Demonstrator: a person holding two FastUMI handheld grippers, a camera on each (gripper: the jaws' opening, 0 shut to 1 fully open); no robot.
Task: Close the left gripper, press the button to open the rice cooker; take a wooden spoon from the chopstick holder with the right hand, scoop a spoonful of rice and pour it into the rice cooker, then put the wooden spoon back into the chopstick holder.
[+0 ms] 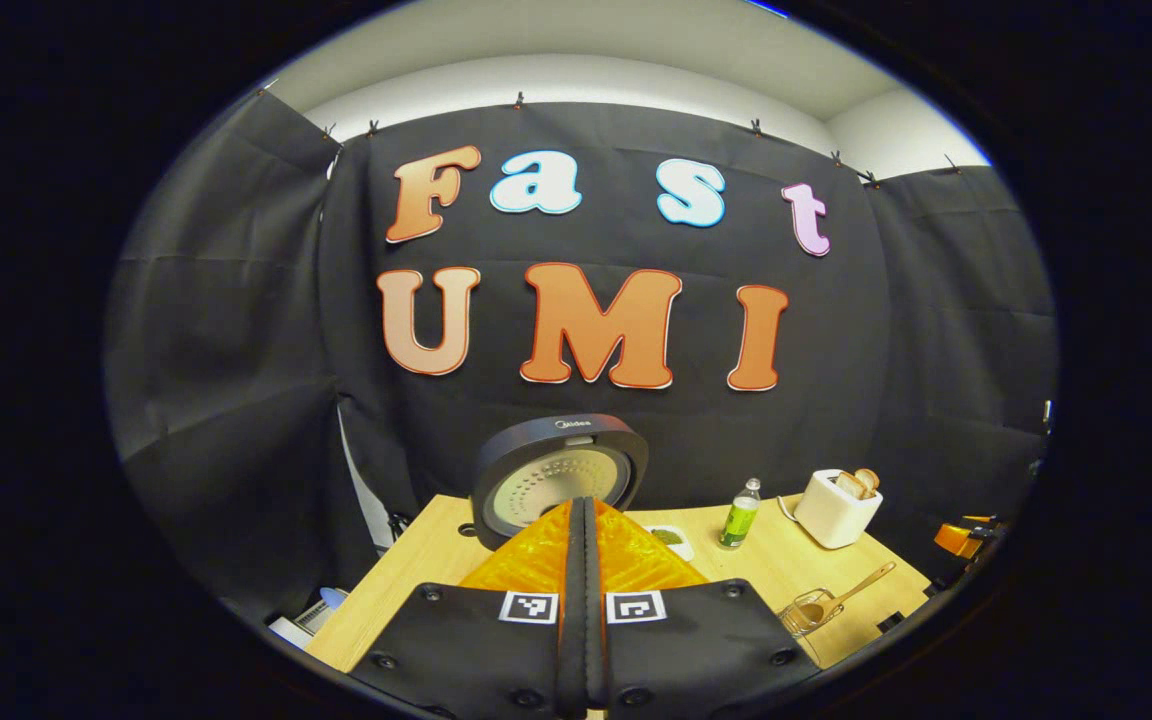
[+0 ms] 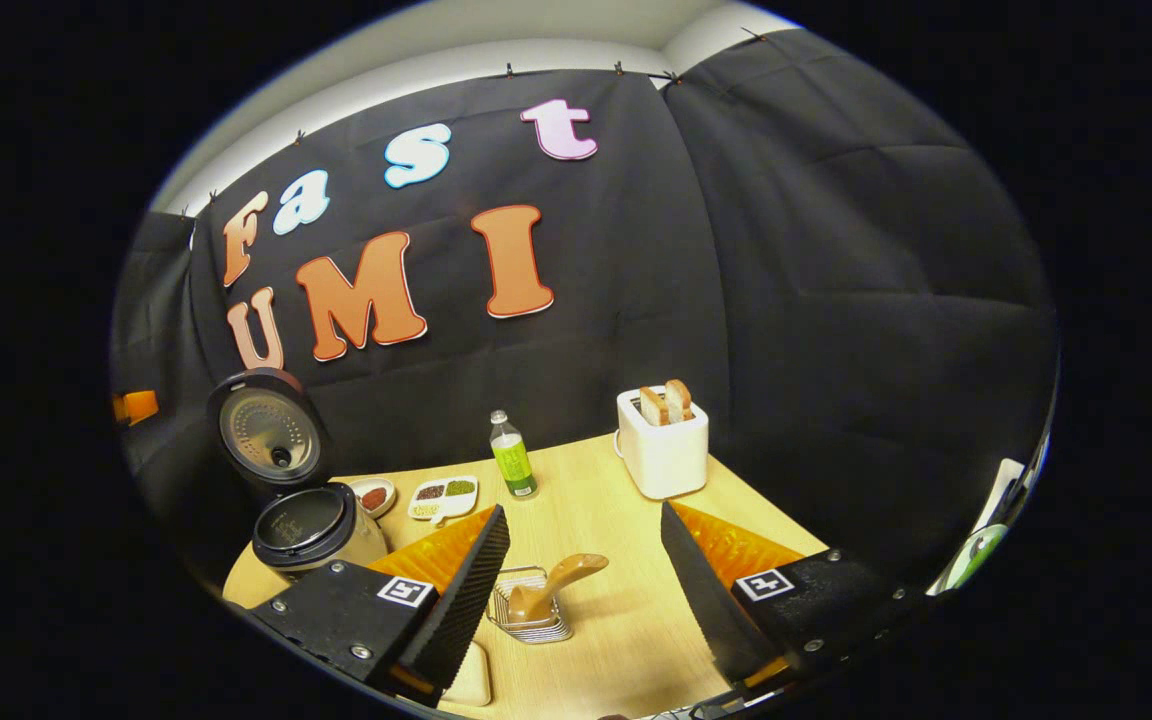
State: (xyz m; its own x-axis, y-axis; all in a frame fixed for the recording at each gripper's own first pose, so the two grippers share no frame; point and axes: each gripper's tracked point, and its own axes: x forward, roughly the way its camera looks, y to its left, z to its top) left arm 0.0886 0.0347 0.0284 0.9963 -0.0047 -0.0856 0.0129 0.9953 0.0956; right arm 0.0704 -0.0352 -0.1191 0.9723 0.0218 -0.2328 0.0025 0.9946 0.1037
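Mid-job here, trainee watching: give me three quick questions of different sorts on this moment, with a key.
1. True or false: the rice cooker lid stands open.
2. Where is the wooden spoon? A) in the chopstick holder B) in the toaster C) in the right gripper
3. Fill in: the left gripper fingers are ____.

Key: 1 true; 2 A; 3 shut.

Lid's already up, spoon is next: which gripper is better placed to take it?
Right. The right gripper is open, the wooden spoon in its holder between its fingers. The left gripper is shut, facing the rice cooker.
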